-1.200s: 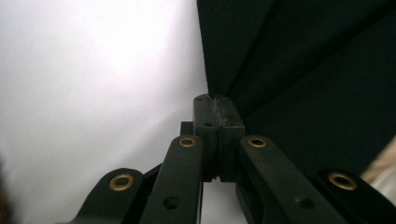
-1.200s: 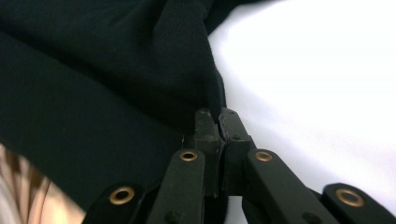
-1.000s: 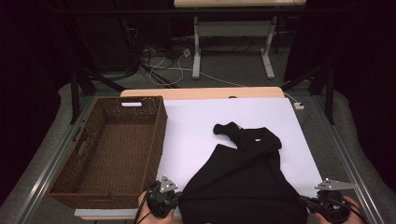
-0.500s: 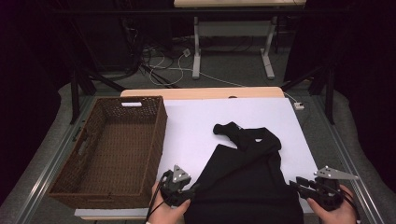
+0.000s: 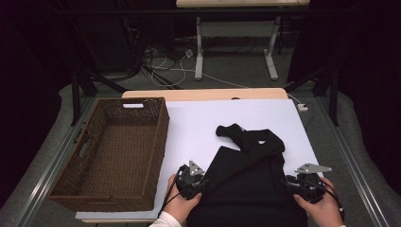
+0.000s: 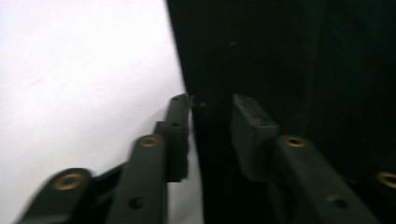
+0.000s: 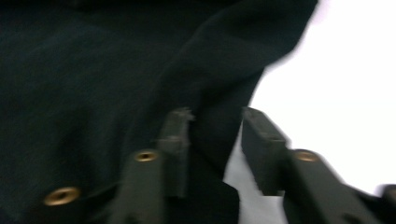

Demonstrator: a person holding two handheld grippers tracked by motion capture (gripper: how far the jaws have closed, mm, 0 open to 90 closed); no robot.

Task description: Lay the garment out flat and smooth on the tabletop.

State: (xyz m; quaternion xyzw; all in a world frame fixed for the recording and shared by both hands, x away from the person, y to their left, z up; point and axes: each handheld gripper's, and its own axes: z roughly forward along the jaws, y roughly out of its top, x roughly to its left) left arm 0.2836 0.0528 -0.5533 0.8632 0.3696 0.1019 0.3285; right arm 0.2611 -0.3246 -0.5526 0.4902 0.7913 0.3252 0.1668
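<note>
Garment work at a white table (image 5: 198,127): I hold a gripper in each hand at the near end of a black garment (image 5: 250,184) that lies spread across the right half of the tabletop, its far end bunched into folds toward the middle of the table. My left gripper (image 5: 201,183) sits at the garment's left edge, my right gripper (image 5: 289,184) at its right edge, the cloth stretching between them. In the left gripper view, my left gripper (image 6: 212,109) straddles the cloth's edge, one jaw over the bare white surface, the other over the black fabric, and a narrow gap stands between them. The jaws have just been closing after a brief opening, with the hem of the garment (image 6: 299,65) in the gap; I cannot tell whether the pads press on it yet. In the right gripper view, my right gripper (image 7: 215,123) is set the same way: a fold of the garment (image 7: 116,60) runs between the jaws, one jaw over cloth, the other over the white table. These jaws too have just been closing, narrow but not met. A brown wicker basket (image 5: 156,142) stands on the left side of the table, well apart from the garment
</note>
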